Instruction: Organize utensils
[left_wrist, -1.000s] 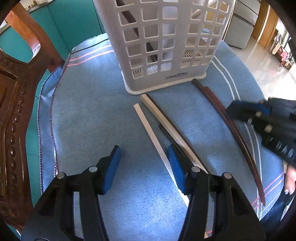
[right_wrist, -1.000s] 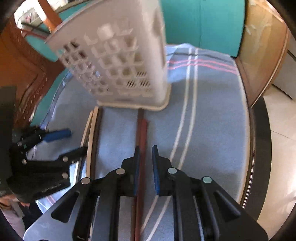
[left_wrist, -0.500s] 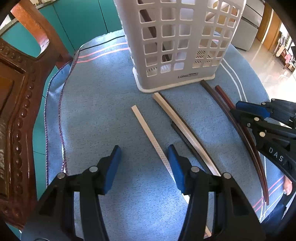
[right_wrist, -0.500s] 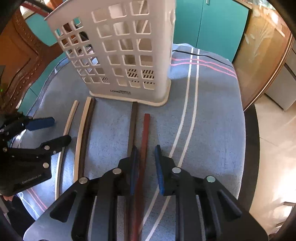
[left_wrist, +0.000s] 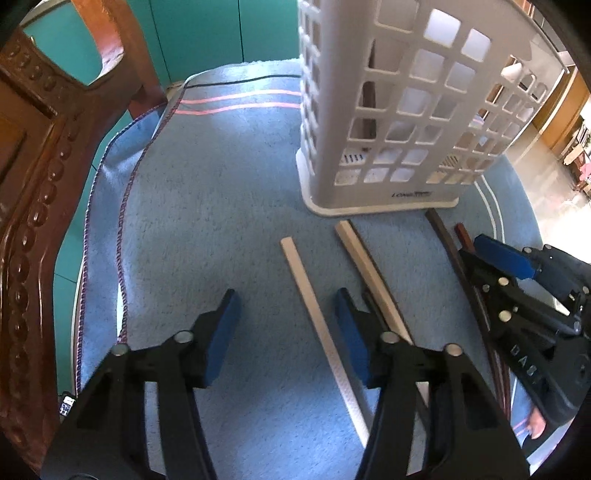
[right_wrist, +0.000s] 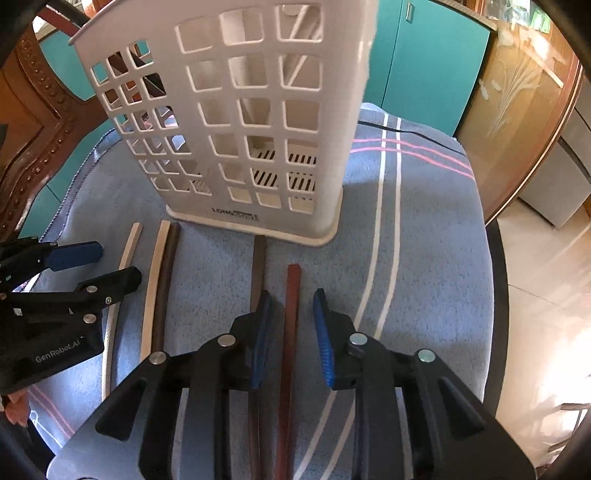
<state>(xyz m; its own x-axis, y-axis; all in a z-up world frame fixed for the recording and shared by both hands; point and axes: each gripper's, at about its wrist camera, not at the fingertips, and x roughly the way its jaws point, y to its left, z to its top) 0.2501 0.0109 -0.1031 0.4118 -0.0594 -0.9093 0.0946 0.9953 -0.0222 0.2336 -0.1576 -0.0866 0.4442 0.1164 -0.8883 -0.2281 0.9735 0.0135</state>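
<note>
Chopsticks lie loose on a blue striped towel (left_wrist: 221, 192) in front of a white lattice utensil holder (left_wrist: 388, 110), which stands upright on the cloth. Both grippers point steeply down at the towel, side by side.

The left gripper (left_wrist: 284, 328) hangs over a pale chopstick (left_wrist: 314, 314), which runs between its blue pads without either pad pressing it; the jaws have just been closing and stand released. A second pale chopstick (left_wrist: 369, 273) with a dark one tight against it passes under the right-hand finger and is partly hidden there.

The right gripper (right_wrist: 291, 336) straddles a reddish-brown chopstick (right_wrist: 291, 295); its jaws have just been opening, gaps show on both sides, and nothing is grasped. A dark brown chopstick (right_wrist: 258, 262) lies just beside it, its lower length covered by the left-hand finger. Its far tip reaches the holder's base.

Dark sticks show dimly through the holder's lattice, too broken up to count. A carved wooden chair (left_wrist: 33, 206) is cut off at the frame edge.
</note>
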